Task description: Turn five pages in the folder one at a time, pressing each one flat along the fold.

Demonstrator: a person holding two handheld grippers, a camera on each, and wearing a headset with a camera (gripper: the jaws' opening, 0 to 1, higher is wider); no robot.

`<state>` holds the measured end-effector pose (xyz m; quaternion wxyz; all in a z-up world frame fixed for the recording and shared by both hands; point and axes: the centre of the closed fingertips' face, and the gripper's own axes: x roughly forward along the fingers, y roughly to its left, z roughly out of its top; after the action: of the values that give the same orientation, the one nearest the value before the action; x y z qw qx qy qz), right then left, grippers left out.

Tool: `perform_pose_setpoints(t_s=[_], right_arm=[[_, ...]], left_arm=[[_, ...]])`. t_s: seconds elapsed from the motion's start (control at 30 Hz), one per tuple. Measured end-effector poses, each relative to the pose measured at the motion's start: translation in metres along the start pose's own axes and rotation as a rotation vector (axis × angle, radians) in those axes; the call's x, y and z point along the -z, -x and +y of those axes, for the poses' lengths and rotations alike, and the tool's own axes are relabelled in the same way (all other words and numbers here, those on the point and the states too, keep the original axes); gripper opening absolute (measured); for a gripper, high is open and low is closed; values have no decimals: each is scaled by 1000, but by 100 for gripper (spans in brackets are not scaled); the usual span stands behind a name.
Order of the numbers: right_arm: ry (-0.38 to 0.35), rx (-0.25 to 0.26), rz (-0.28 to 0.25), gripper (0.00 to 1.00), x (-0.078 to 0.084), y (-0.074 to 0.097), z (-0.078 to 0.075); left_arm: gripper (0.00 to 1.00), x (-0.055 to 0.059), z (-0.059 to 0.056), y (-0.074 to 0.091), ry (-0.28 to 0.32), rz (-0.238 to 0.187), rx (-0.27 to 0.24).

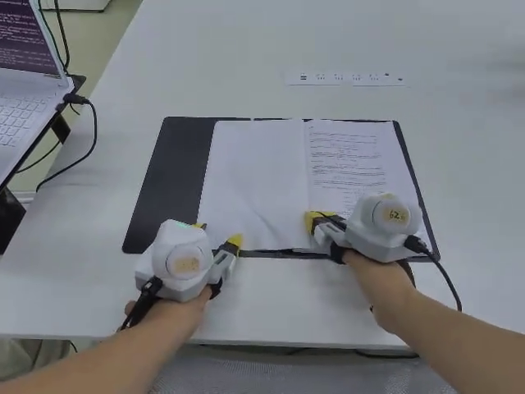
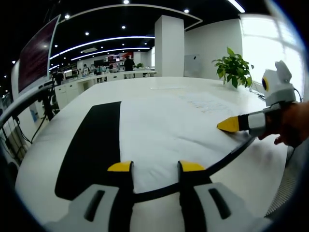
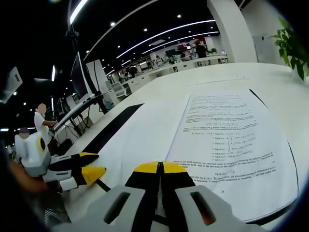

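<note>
Folder (image 1: 176, 185) is lying open on the white table (image 1: 246, 49), to the right of a laptop (image 1: 20, 90), with its blank page (image 1: 254, 180) showing left of its printed page (image 1: 353, 160). The left gripper (image 1: 216, 233) is sitting at the folder's near edge, its 2 jaws parted and holding nothing. The right gripper (image 1: 318, 222) is resting over the printed page's near edge, jaws closed together.
</note>
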<state>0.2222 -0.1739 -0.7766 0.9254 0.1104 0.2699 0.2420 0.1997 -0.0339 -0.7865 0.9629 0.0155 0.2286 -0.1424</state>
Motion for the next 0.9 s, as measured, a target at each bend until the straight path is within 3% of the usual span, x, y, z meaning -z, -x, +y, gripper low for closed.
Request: perform_pose_setpoints(t_s=[0.5, 0.73, 0.83, 0.9], right_arm=[[-22, -29, 53, 0, 22, 23, 13], [-58, -54, 138, 0, 31, 34, 18], [-118, -49, 216, 0, 39, 42, 20], [-121, -71, 220, 0, 37, 47, 24]], left_arm=[[35, 0, 0, 1, 0, 2, 0], [35, 0, 0, -1, 0, 6, -4], [35, 0, -1, -1, -1, 10, -4], [35, 0, -1, -1, -1, 11, -4]])
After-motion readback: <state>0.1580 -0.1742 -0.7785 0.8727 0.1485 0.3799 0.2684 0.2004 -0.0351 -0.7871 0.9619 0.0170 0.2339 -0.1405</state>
